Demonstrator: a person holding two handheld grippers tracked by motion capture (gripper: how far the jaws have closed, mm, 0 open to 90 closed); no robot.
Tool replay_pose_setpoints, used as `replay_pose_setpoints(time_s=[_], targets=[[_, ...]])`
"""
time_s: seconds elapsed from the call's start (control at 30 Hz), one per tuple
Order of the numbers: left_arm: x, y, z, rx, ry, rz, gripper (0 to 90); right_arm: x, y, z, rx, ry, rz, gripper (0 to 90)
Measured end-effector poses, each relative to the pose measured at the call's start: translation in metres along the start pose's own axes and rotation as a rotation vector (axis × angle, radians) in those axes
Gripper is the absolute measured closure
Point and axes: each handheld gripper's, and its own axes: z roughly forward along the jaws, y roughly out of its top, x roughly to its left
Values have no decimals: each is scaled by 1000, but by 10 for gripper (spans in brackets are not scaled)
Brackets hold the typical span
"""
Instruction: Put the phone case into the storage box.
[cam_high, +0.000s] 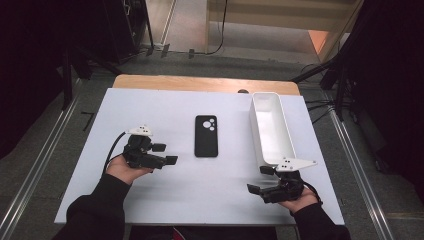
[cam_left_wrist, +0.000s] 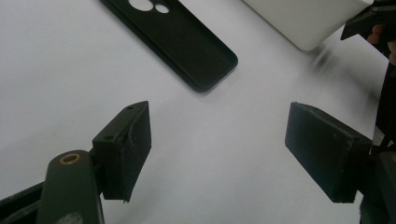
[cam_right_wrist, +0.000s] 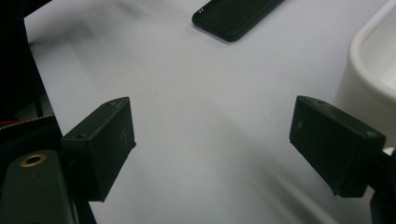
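Phone case (cam_high: 206, 136), black and flat, lies mid-desk (cam_high: 150, 200) with its camera holes at the far end, between your two hands. Your left claw (cam_high: 165, 154) hovers near its left side, jaws spread wide with nothing between them. Your right claw (cam_high: 260, 179) sits at the near right, just beside the near end of the white bin (cam_high: 274, 145), equally wide and empty.
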Motion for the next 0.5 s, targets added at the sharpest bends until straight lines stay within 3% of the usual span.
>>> replay_pose_setpoints(time_s=[0.5], targets=[[2,27,18,6,-1,32,224,0,0,0,3,1,-2,125]])
